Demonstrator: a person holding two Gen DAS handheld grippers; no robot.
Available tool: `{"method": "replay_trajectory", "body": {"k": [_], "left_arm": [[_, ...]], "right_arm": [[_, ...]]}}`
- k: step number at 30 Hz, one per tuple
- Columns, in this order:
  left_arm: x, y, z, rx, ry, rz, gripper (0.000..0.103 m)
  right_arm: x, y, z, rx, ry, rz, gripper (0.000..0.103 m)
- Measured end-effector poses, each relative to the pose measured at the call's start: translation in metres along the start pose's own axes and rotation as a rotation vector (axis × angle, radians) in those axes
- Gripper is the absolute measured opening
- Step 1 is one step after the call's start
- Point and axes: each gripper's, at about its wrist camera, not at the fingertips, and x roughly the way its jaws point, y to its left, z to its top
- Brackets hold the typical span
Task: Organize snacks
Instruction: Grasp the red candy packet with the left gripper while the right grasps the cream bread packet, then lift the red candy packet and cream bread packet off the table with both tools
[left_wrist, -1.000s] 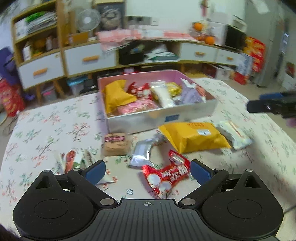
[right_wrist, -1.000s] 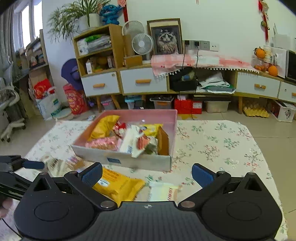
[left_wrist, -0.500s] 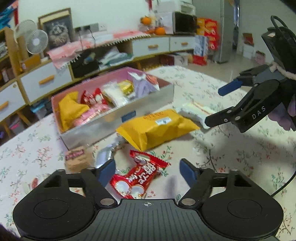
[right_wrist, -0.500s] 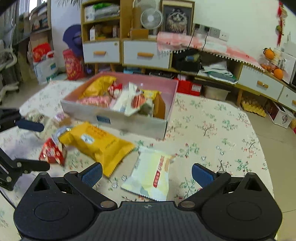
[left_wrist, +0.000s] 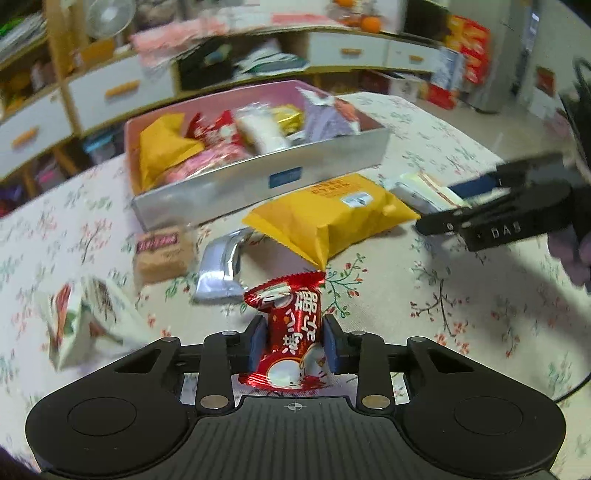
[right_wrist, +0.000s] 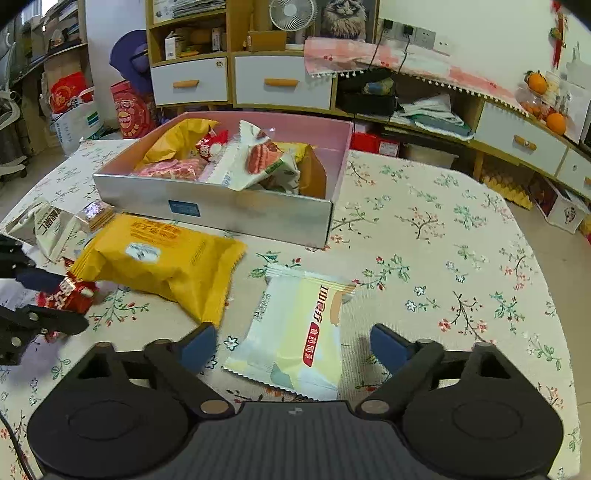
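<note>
Two tools just closing: my left tool (left_wrist: 292, 345) had clamped the red snack packet (left_wrist: 291, 332), my right tool (right_wrist: 291, 345) straddled the pale packet (right_wrist: 295, 328) unpinched, both bound for the box (right_wrist: 258, 214).

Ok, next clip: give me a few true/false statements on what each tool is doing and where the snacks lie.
1. The left tool is shut on the red snack packet. True; its jaws have just been closing.
2. The right tool grips the pale packet. False: the pads stand clear either side.
3. The yellow bag lies inside the box. False: it lies on the tablecloth before it.
4. The box already holds snacks. True.
</note>
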Motion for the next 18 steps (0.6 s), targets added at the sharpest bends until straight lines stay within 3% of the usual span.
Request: {"method": "replay_trajectory", "body": {"k": [2, 5, 18], "left_arm": [[-0.002, 0.002, 0.0, -0.053, 0.005, -0.001, 0.029], [-0.006, 0.005, -0.002, -0.113, 0.01, 0.005, 0.029], [-0.024, 0.002, -0.029, -0.203, -0.028, 0.014, 0.031]], "right_arm": [[0.0, -0.003, -0.001, 0.014, -0.002, 0.019, 0.033], [-0.004, -0.002, -0.002, 0.007, -0.005, 0.025, 0.028], [-0.029, 0.022, -0.021, -0.093, 0.039, 0.168, 0.028]]}}
